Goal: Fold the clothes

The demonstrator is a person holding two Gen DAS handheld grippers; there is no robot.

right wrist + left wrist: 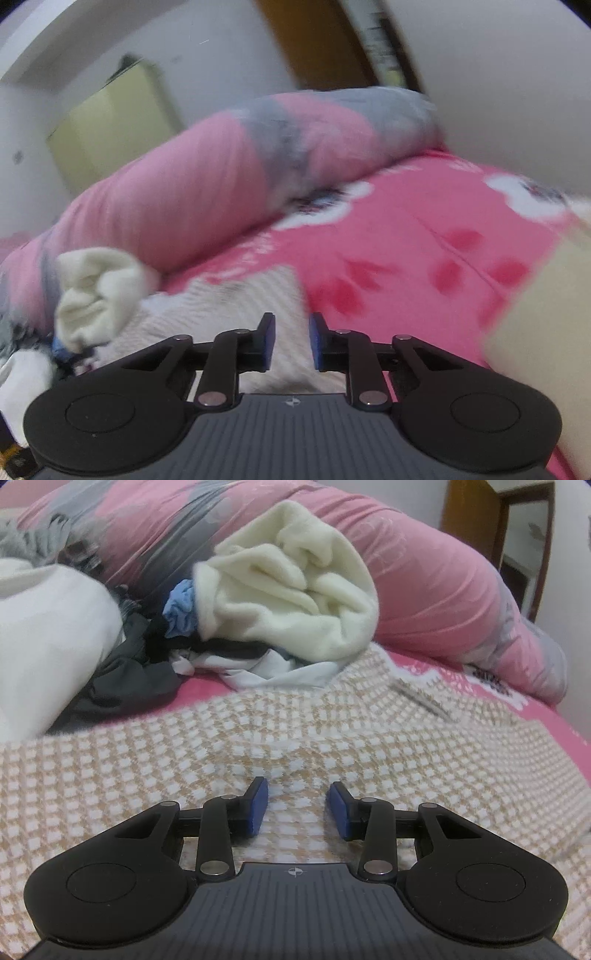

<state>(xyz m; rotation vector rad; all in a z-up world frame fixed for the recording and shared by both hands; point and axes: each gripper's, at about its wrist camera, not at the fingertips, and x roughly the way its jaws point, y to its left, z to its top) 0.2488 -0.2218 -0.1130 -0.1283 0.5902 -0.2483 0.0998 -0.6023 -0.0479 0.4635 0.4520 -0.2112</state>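
Hovering left gripper (296,805) tilts toward checked garment (332,738).

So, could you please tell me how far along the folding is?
Early. The checked knit garment lies spread flat on the bed. Nothing is in hand: left gripper and right gripper are both open, empty. The pile, including a cream fleece, remains unfolded.

White walls (498,92) stood behind the bed (406,240). A wooden door frame (469,520) showed at 1 o'clock. A pale yellow-green cabinet (110,129) stood at 10 o'clock.
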